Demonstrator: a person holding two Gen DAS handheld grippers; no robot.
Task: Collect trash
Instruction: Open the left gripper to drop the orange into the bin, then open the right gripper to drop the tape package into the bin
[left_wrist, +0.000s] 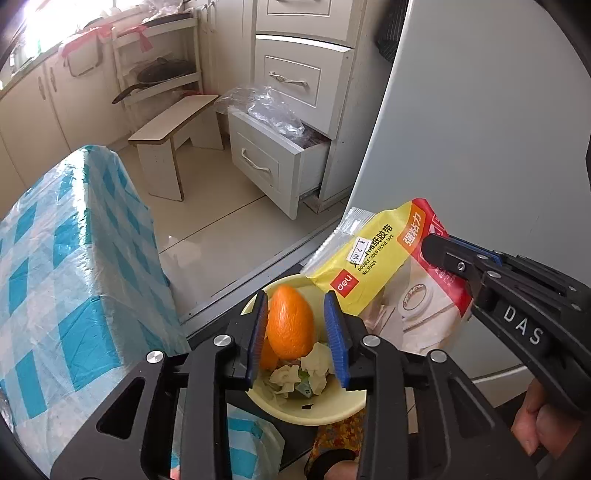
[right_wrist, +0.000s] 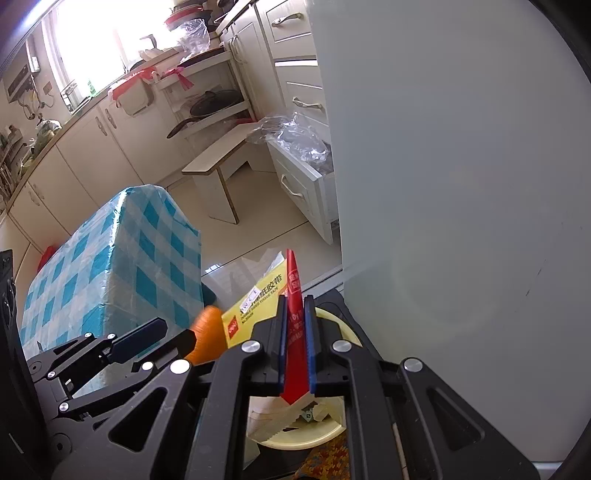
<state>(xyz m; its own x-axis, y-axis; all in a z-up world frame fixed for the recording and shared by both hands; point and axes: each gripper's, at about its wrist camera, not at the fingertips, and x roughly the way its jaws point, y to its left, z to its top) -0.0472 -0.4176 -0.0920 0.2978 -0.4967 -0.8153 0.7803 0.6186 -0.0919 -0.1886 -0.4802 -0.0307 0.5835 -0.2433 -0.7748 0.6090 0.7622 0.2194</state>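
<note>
An orange peel (left_wrist: 290, 323) is seen standing between the blue pads of the left hand-held gripper (left_wrist: 299, 338), its long axis upright and its pointed end aimed away from the camera, over a pale yellow bowl (left_wrist: 314, 411). The jaws stand apart; the left pad seems to touch the peel, while a clear gap is left on the right side. Crumpled tissue (left_wrist: 295, 374) and a second orange scrap lie in the bowl below.

A yellow and red double-sided tape packet (left_wrist: 384, 266) is clamped at its red end by the right hand-held gripper (right_wrist: 295, 332), whose jaws are closed on the thin edge. In the left wrist view the packet is seen broadside, its long axis slanting from the clamped red end at the right up to the far left, where a clear flap sticks out; the printed label and price sticker can be read. In the right wrist view it is shown edge-on, the red end (right_wrist: 294, 332) rising as a narrow strip between the pads, and the yellow part pointing far left toward the peel (right_wrist: 209, 334).

A person's fingers (left_wrist: 543, 424) on the right gripper's handle are shown only by the left wrist view. The blue checked cover (left_wrist: 70, 280) lies to the left, and an open drawer (left_wrist: 269, 162) stuffed with clear plastic stands far beyond on the tiled floor.
</note>
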